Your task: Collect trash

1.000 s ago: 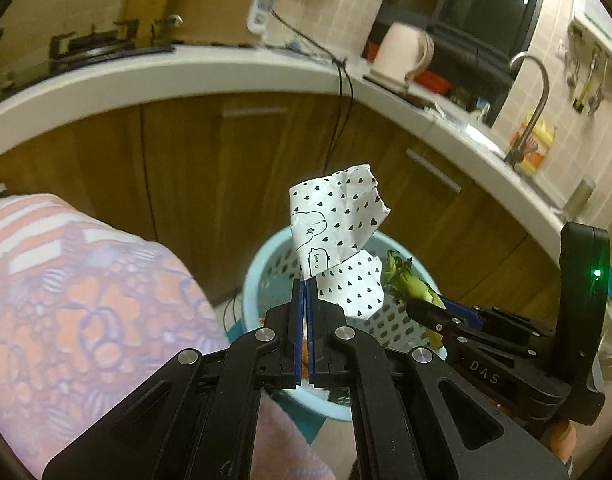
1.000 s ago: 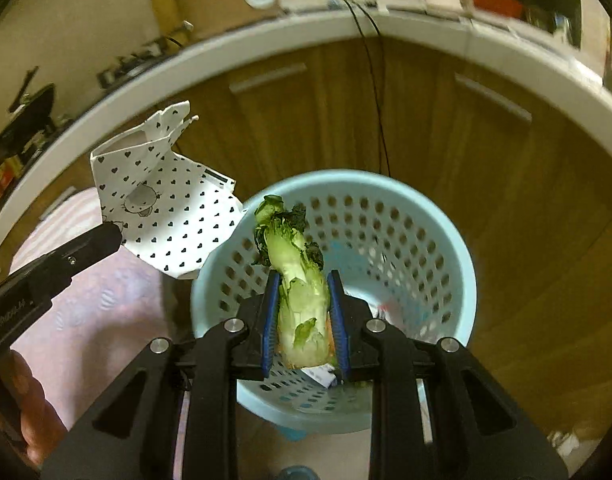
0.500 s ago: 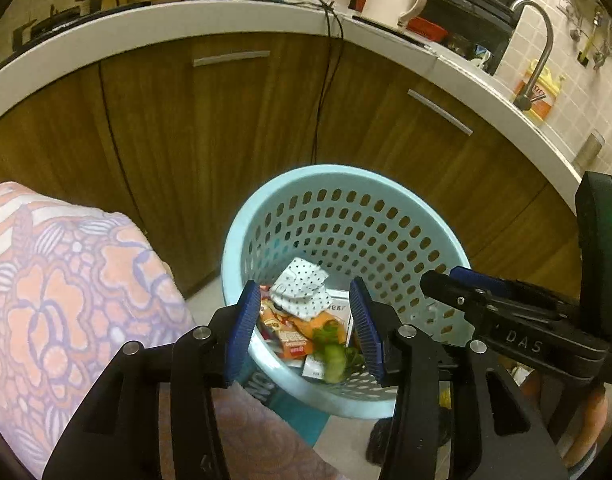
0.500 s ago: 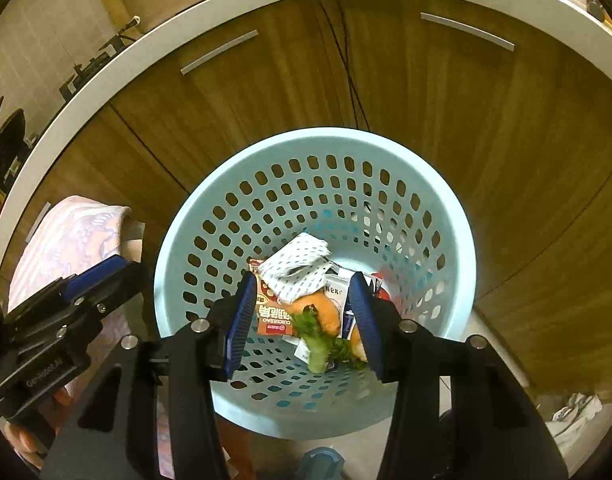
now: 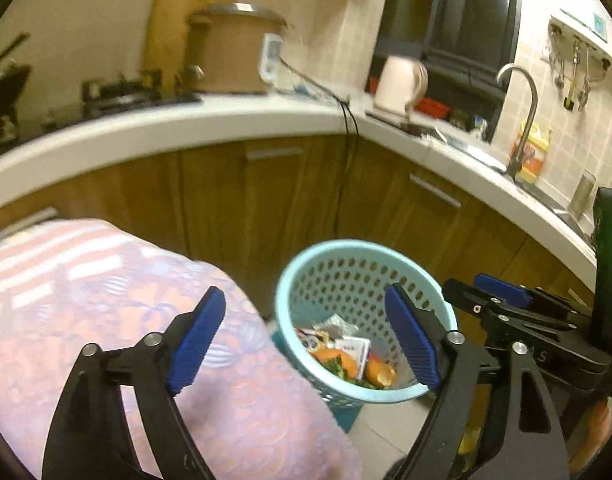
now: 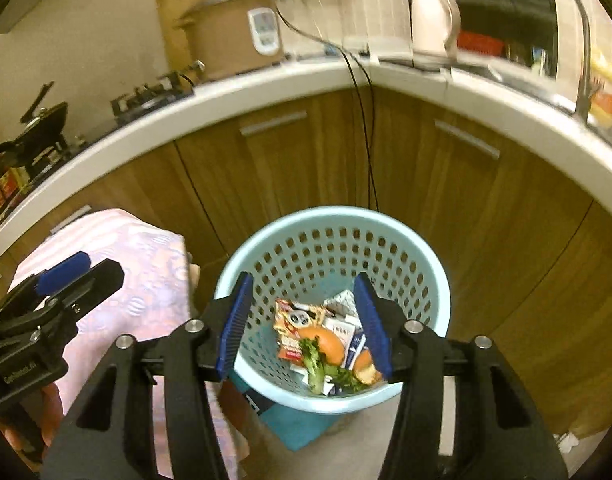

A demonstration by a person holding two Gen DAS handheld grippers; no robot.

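Observation:
A light blue perforated basket [image 6: 426,256] stands on the floor against the wooden cabinets; it also shows in the left wrist view [image 5: 290,276]. Inside lie the green vegetable stalk [image 6: 316,364], an orange peel [image 6: 326,340], a red snack wrapper [image 6: 292,326] and white paper scraps [image 6: 342,304]. My right gripper [image 6: 304,326] is open and empty above the basket. My left gripper [image 5: 306,340] is open wide and empty, above the basket's left side. Each gripper shows in the other's view: the left [image 6: 62,276] and the right [image 5: 498,286].
A table with a pink patterned cloth [image 5: 86,280] stands left of the basket. A white curved countertop [image 6: 526,120] carries a brown rice cooker [image 6: 234,32], a kettle [image 5: 400,82] and a tap [image 5: 522,116]. A black cord [image 6: 366,128] hangs down the cabinet. A teal mat [image 6: 302,424] lies under the basket.
Both grippers let go: the heart-print paper and the vegetable stalk dropped into the basket. Since then both grippers have opened wider and pulled up and back from the basket.

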